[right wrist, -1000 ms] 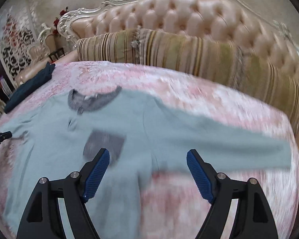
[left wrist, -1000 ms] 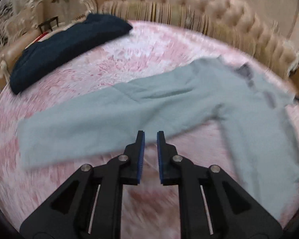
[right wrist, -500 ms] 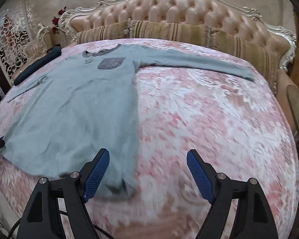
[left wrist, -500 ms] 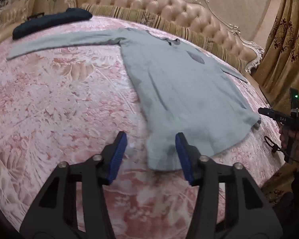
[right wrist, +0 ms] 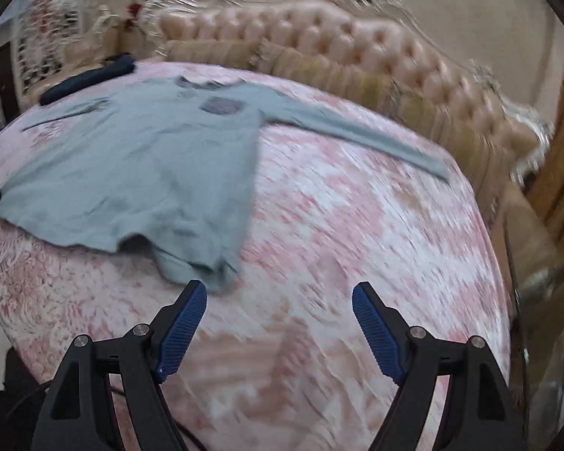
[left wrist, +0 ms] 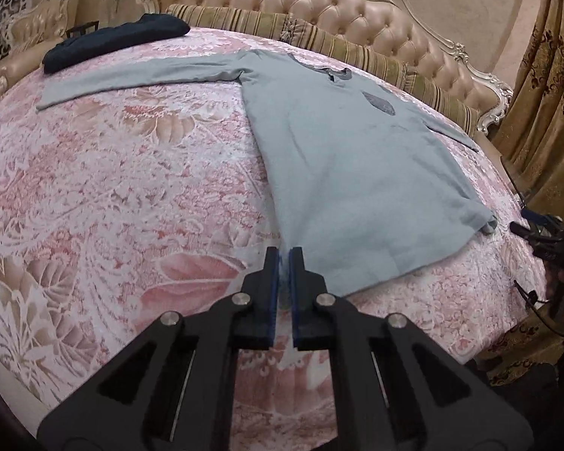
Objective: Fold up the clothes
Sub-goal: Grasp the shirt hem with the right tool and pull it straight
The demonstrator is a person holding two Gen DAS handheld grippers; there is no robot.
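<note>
My left gripper (left wrist: 284, 263) is pinched shut on the bottom corner of the grey shirt (left wrist: 353, 165). My right gripper (right wrist: 279, 314) is wide open and holds nothing, just past the shirt's other bottom corner. The shirt lies flat on the pink bedspread (left wrist: 105, 188), sleeves spread out. A dark blue garment (left wrist: 112, 39) sits far back near the striped pillows (left wrist: 357, 52).

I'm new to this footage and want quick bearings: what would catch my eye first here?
A grey long-sleeved shirt lies spread face-up across the pink floral bedspread, sleeves stretched out to both sides. The left tongs are pinched on its near hem corner, while the right tongs stand wide open just short of the rumpled opposite corner. A folded dark navy garment sits at the far edge, near the tufted headboard.
</note>
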